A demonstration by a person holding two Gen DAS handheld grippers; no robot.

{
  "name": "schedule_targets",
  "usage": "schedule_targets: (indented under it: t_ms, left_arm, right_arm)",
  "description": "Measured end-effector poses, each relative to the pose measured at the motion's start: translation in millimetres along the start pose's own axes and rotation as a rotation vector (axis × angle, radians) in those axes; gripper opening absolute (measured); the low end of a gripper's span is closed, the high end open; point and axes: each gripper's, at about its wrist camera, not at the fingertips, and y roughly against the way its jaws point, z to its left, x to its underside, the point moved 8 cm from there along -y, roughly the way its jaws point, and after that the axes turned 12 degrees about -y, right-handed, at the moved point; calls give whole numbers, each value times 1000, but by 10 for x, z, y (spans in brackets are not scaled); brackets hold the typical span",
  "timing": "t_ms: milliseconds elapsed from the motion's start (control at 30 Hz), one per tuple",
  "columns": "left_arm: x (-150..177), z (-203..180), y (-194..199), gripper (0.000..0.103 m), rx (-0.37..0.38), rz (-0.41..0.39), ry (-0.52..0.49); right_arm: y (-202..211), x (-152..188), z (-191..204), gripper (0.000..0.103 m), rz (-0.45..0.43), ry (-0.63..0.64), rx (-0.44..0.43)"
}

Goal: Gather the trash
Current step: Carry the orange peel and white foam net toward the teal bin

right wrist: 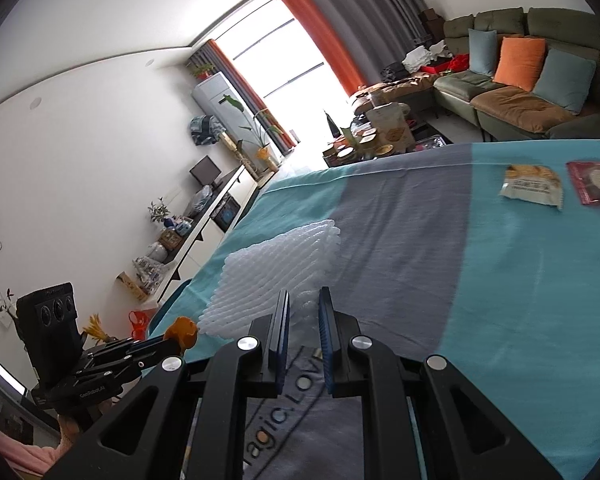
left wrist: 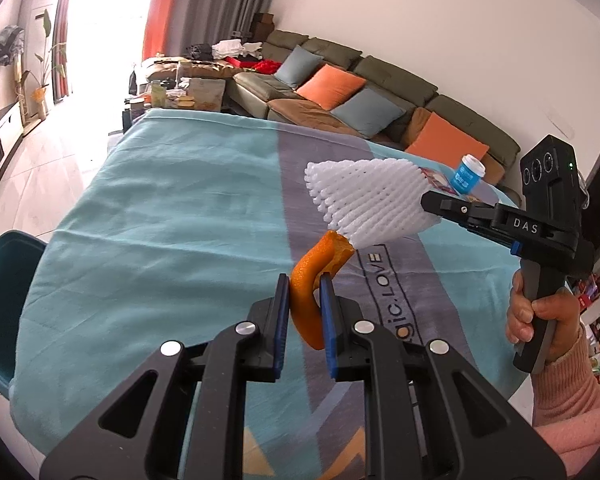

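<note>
Item 1, left gripper (left wrist: 305, 300): its 2 blue-padded fingers pinch a curled strip of orange peel (left wrist: 314, 284) across its middle, the upper end arching free above the pads and the lower end hanging below them; held clear of the cloth, apparently for carrying. Item 2, right gripper (right wrist: 304, 320): closed on 1 corner of a white foam fruit net (right wrist: 272, 276), which fans out ahead of the fingers; the light, springy mesh needs only an edge grip, and it is likewise held in the air. From the left wrist view the net hangs just beyond the peel, the 2 pieces near each other and possibly overlapping only in sight line. Item 3, table cover, a teal and grey blanket (left wrist: 160, 216) with printed lettering, lies under both tools. Item 4, trash judged not yet collected: a pale snack wrapper (right wrist: 532, 186) and a red wrapper (right wrist: 596, 184) lying flat side by side far across the blanket, plus a small blue cup (left wrist: 467, 174) near the far edge. Item 5, dark teal bin (left wrist: 4, 300) beside the table's left edge, the likely destination for both held pieces.
</note>
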Motion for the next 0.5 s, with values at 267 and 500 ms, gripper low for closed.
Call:
schedule_targets:
  t_ms: [267,500]
  left_arm:
    - [80,116,203,15,-25,-12,27]
    - [139,196,355,15,-49,-20,47]
  right_arm:
    - [-114,57,156,13,20,10,-19]
    - [-217,84,247,13,36,18,-34]
